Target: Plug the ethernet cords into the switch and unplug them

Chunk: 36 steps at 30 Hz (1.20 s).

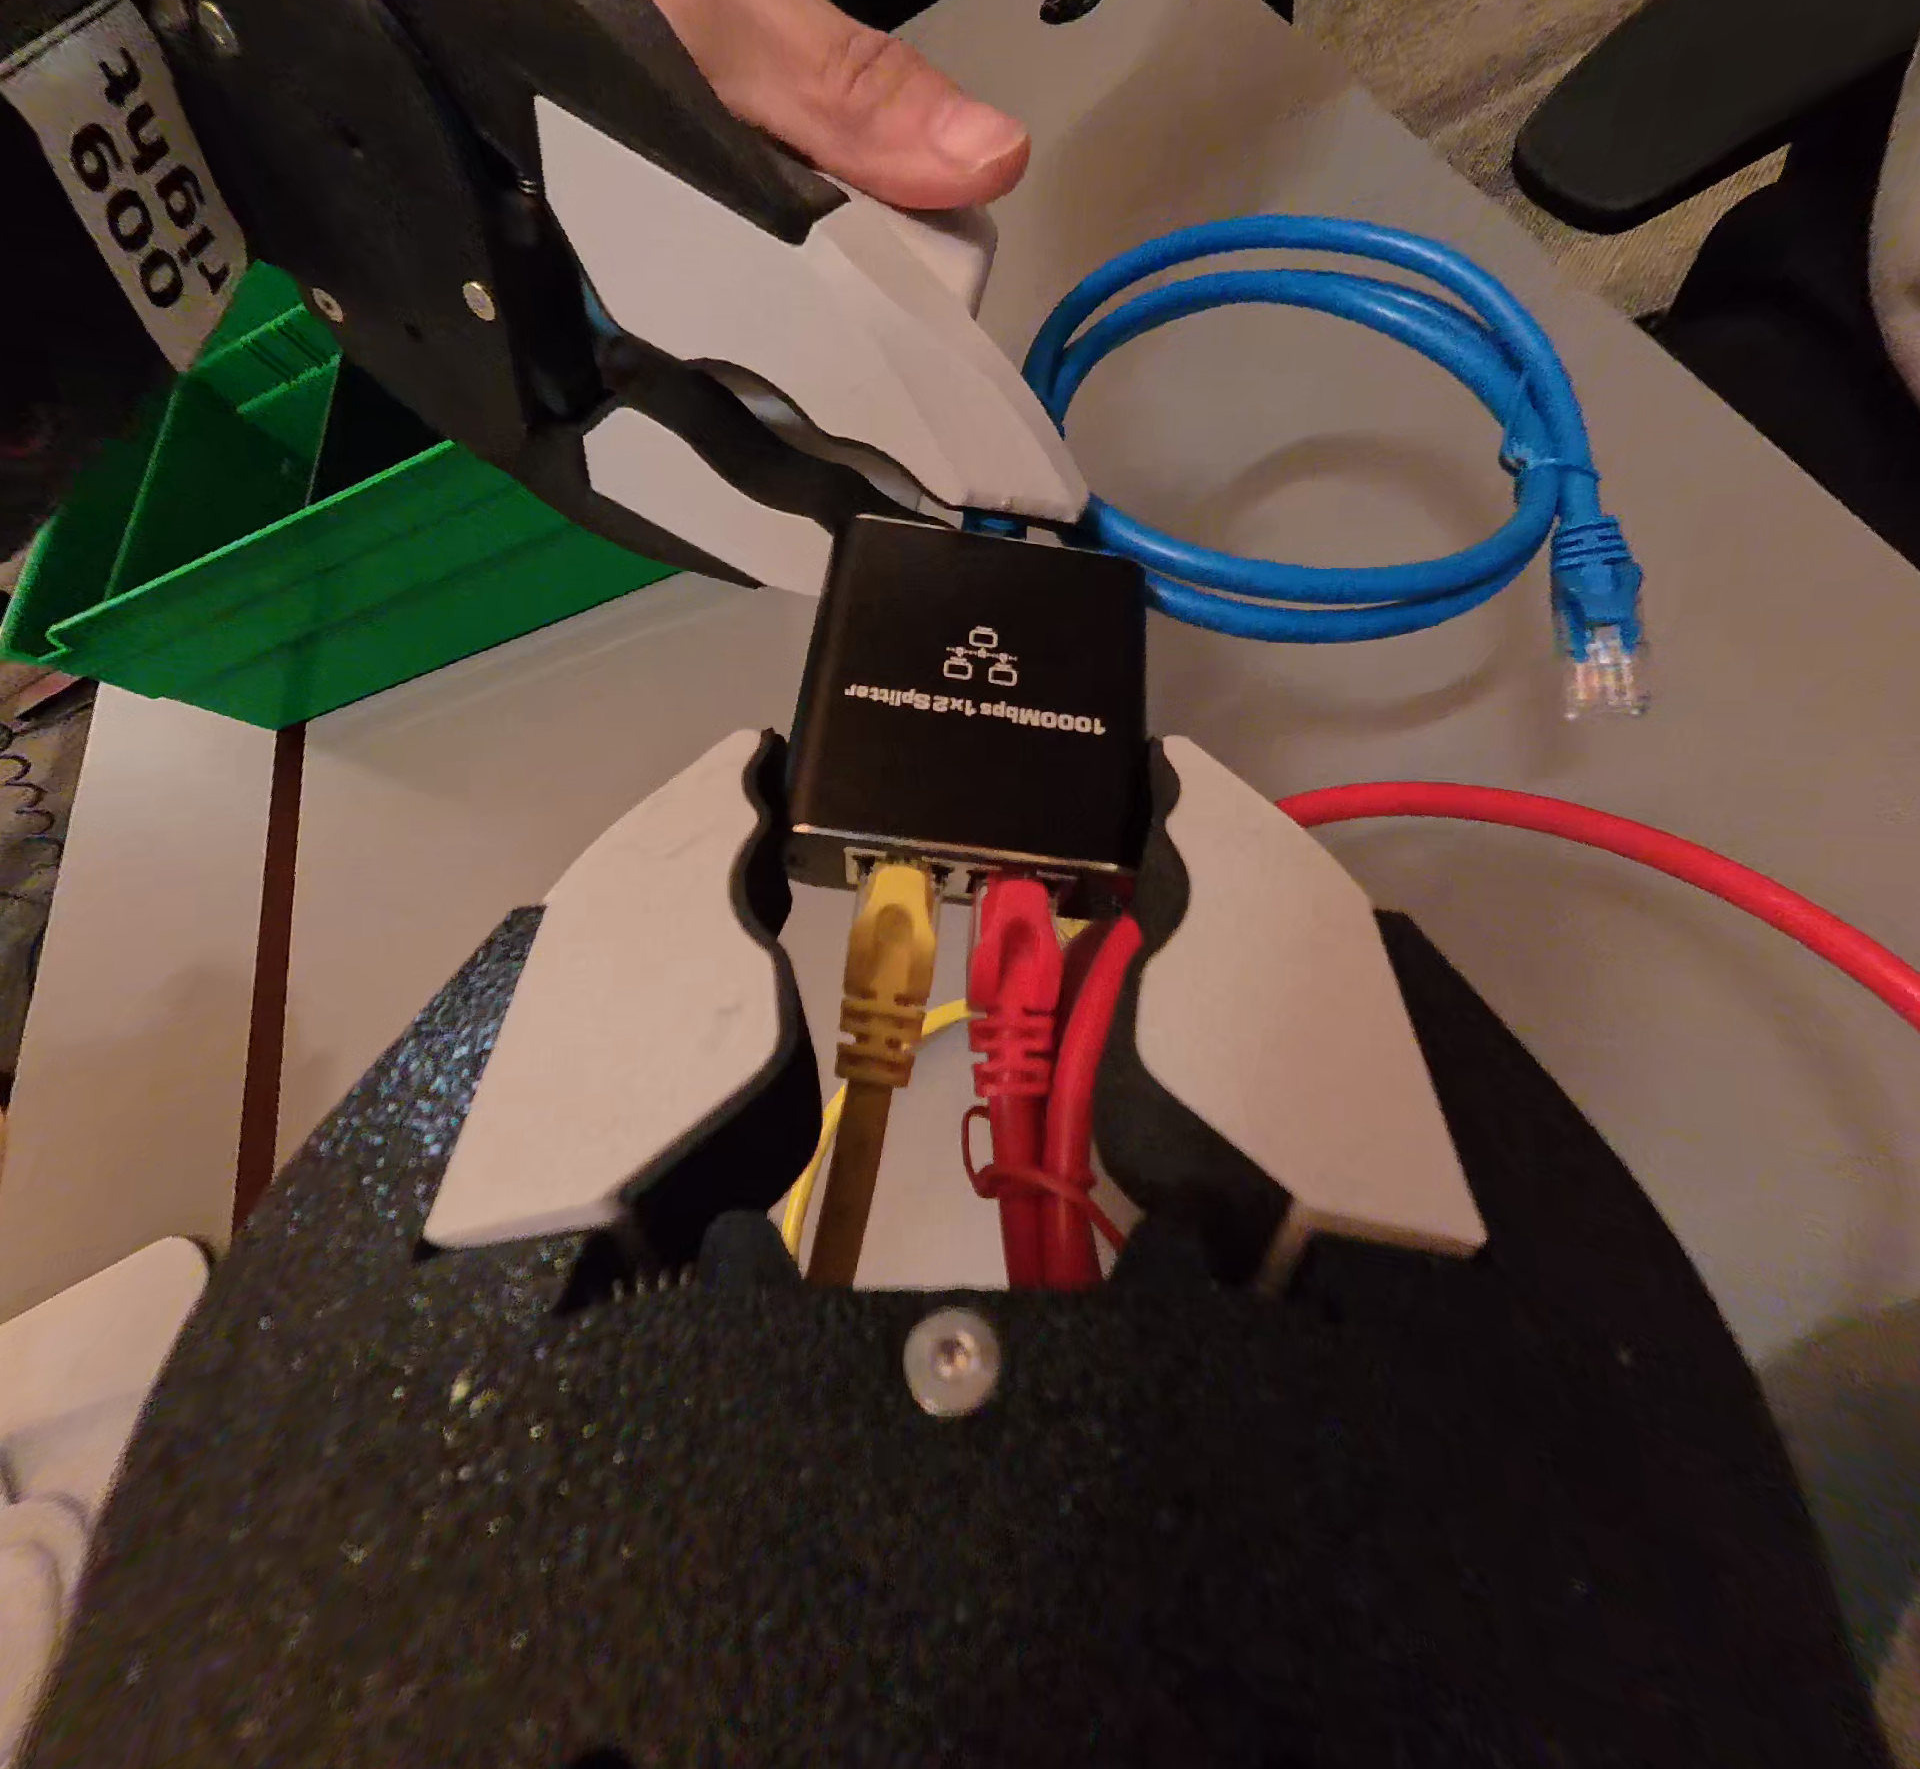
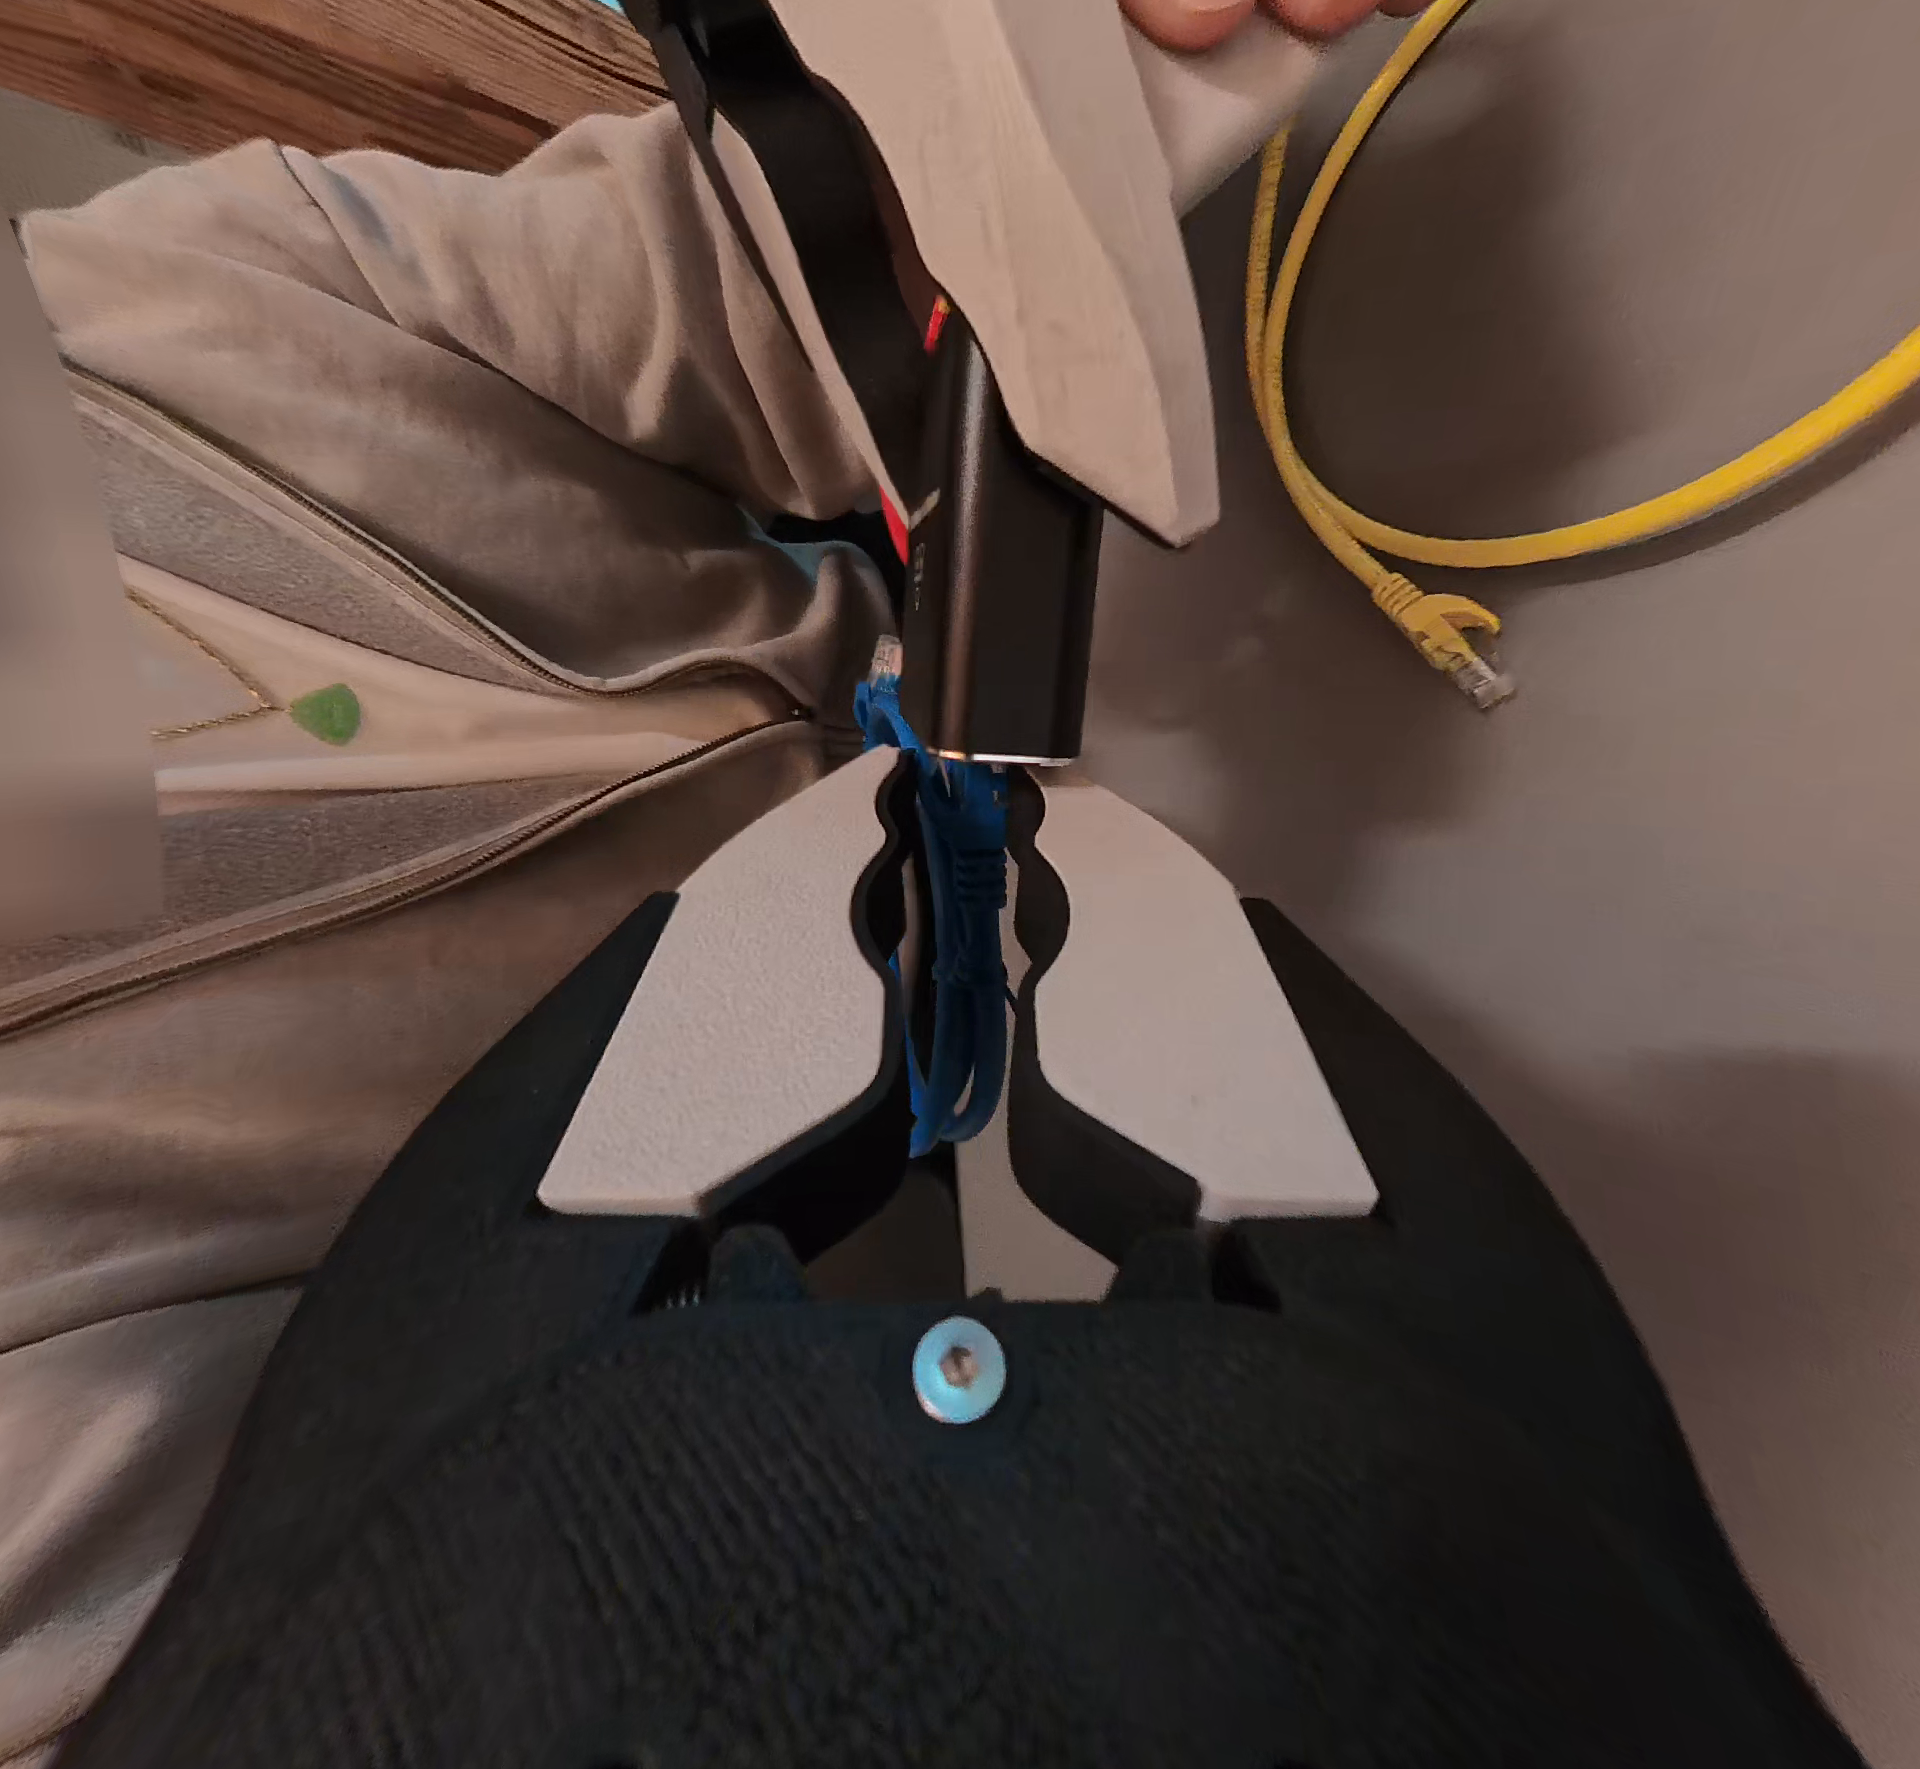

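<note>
My left gripper (image 1: 966,755) is shut on the sides of the black switch (image 1: 971,691) and holds it above the grey table (image 1: 1403,192). A yellow plug (image 1: 888,950) and a red plug (image 1: 1013,976) sit in the two near ports. My right gripper (image 2: 966,776) is shut on a blue plug (image 2: 971,852) at the switch's (image 2: 1003,597) far face. How deep the plug sits is hidden. In the left wrist view the right gripper (image 1: 1003,514) comes in from the upper left. The blue cord (image 1: 1351,431) coils on the table, and its free plug (image 1: 1595,659) lies loose.
A green bin (image 1: 260,556) stands at the table's left edge. The red cord (image 1: 1662,872) runs off to the right. The yellow cord (image 2: 1340,431) loops on the table, its free plug (image 2: 1449,644) loose. A person's beige jacket (image 2: 416,472) is close behind. An office chair (image 1: 1714,88) stands beyond the table. My left and right fingertips are right by each other.
</note>
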{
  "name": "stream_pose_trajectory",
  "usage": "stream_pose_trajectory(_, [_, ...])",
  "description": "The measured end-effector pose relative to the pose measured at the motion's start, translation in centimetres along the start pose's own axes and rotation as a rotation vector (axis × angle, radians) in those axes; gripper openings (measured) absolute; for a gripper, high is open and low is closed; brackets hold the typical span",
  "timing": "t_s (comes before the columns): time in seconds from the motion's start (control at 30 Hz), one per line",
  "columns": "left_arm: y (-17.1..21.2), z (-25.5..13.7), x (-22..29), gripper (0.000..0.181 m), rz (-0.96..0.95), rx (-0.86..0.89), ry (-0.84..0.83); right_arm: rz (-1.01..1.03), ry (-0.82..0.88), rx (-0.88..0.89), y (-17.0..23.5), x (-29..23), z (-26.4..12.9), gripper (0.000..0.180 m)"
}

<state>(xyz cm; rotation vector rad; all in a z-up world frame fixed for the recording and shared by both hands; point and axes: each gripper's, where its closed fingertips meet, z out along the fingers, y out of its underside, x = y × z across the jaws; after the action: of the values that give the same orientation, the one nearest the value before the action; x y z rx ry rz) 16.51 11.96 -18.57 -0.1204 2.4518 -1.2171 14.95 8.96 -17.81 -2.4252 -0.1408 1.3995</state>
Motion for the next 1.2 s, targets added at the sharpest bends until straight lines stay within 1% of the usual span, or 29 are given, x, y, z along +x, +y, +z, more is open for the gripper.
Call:
stream_pose_trajectory(0.1, [0.1, 0.1, 0.0, 0.064, 0.002, -0.017, 0.000, -0.060, 0.026, 0.002, 0.1, 0.3, 0.1, 0.017])
stream_pose_trajectory(0.37, [0.2, 0.2, 0.2, 0.064, 0.000, -0.037, 0.006, -0.024, -0.005, 0.012, 0.2, 0.4, 0.3, 0.016])
stream_pose_trajectory(0.47, [0.0, 0.3, -0.3, 0.064, -0.005, -0.037, -0.024, -0.013, -0.033, -0.007, 0.5, 0.1, 0.7, 0.020])
stream_pose_trajectory(0.5, [0.0, 0.2, -0.3, 0.064, -0.011, -0.039, -0.022, -0.011, -0.036, -0.024, 0.7, 0.0, 1.0, 0.020])
stream_pose_trajectory(0.53, [0.0, 0.3, -0.1, 0.064, -0.014, -0.033, -0.010, -0.021, -0.027, -0.049, 0.9, 0.1, 1.2, 0.014])
stream_pose_trajectory(0.63, [-0.2, 0.1, -0.3, 0.064, -0.007, -0.027, -0.027, -0.032, -0.051, -0.057, 0.7, -0.1, 0.9, 0.014])
stream_pose_trajectory(0.7, [-0.4, -0.1, -0.2, 0.064, -0.003, -0.014, -0.024, -0.014, -0.092, -0.049, 0.6, -0.7, 0.8, 0.016])
stream_pose_trajectory(0.8, [-0.3, -0.3, -0.2, 0.064, 0.008, -0.029, -0.032, -0.026, -0.072, -0.056, 0.4, -0.8, 0.8, 0.023])
stream_pose_trajectory(0.97, [-0.5, -0.2, -0.1, 0.064, 0.024, -0.039, -0.032, 0.010, -0.084, -0.065, 0.6, -0.8, 0.9, 0.022])
stream_pose_trajectory(1.03, [-0.6, -0.2, -0.1, 0.064, 0.028, -0.037, -0.034, 0.030, -0.096, -0.056, 0.5, -0.8, 0.9, 0.017])
stream_pose_trajectory(1.07, [-0.6, -0.2, 0.0, 0.064, 0.028, -0.037, -0.032, 0.037, -0.106, -0.056, 0.6, -0.8, 0.9, 0.017])
stream_pose_trajectory(1.2, [-0.8, -0.2, 0.1, 0.064, 0.029, -0.026, -0.027, 0.025, -0.124, -0.067, 0.7, -1.1, 0.9, 0.016])
